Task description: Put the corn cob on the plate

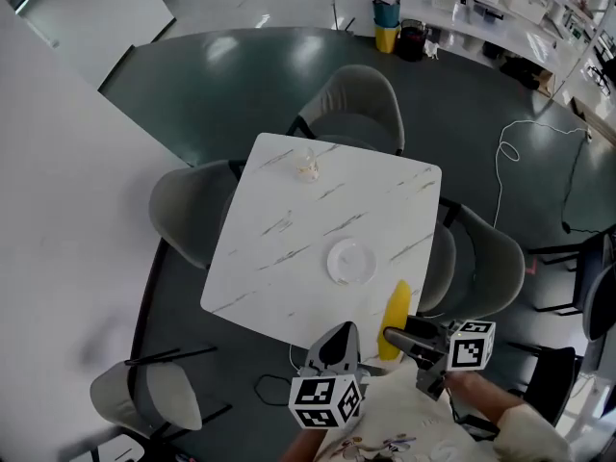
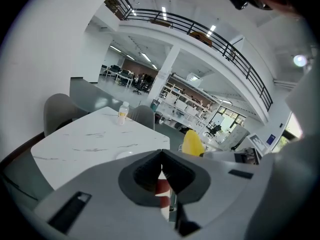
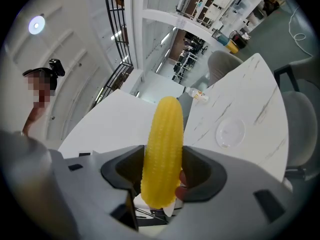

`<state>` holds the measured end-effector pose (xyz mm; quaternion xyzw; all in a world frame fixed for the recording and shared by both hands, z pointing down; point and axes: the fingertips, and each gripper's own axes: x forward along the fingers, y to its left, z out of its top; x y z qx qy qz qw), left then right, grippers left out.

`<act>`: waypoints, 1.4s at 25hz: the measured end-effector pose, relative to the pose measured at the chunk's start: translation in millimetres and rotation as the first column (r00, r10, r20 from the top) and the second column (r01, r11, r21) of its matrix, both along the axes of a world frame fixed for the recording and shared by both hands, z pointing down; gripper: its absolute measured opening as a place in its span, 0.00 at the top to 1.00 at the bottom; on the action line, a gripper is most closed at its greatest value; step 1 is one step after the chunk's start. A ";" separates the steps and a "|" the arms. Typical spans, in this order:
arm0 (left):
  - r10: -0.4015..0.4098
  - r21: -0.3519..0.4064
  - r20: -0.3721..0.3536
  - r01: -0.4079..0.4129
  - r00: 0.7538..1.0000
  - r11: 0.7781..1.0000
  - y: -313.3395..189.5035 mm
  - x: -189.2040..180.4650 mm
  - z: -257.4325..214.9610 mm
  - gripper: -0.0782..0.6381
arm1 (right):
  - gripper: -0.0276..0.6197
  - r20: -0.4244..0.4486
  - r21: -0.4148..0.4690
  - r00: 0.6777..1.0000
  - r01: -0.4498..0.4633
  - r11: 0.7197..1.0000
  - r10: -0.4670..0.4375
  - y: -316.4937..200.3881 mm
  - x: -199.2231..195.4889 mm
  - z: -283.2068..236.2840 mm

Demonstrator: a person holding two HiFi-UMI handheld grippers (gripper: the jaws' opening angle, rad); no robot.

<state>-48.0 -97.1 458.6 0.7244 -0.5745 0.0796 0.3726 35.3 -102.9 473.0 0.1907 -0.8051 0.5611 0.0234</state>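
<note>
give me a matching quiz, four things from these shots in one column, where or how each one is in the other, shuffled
1 corn cob
2 plate
3 bottle
4 left tongs

a at the far corner of the table
b shut, nothing between them
c clamped in the right tongs
d empty, toward the table's near edge

Pairs: 1-c, 2-d, 3-a, 4-b

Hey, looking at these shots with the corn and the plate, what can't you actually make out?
- Near end of the corn cob: head view, covered by the right claw.
- Most of the plate: left gripper view, hidden behind the body of the left claw.
- Label and contents of the bottle: head view, too small.
- Items on the shelves: head view, too far away and too small.
</note>
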 end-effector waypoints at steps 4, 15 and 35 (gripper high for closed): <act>0.006 -0.048 0.010 -0.006 1.000 0.999 -23.9 -3.2 27.0 0.88 | 0.59 -0.044 -0.003 0.999 0.005 1.000 -0.006 -27.2 2.3 18.9; 0.020 -0.162 0.014 -0.017 1.000 0.987 -59.3 -4.8 106.2 0.88 | 0.59 -0.117 -0.001 0.991 0.058 0.998 -0.058 -83.0 -13.4 72.8; -0.035 -0.254 0.032 0.042 0.999 0.966 -70.0 -27.0 191.6 0.88 | 0.59 -0.368 -0.087 0.925 0.067 0.994 -0.094 -132.5 -50.3 205.4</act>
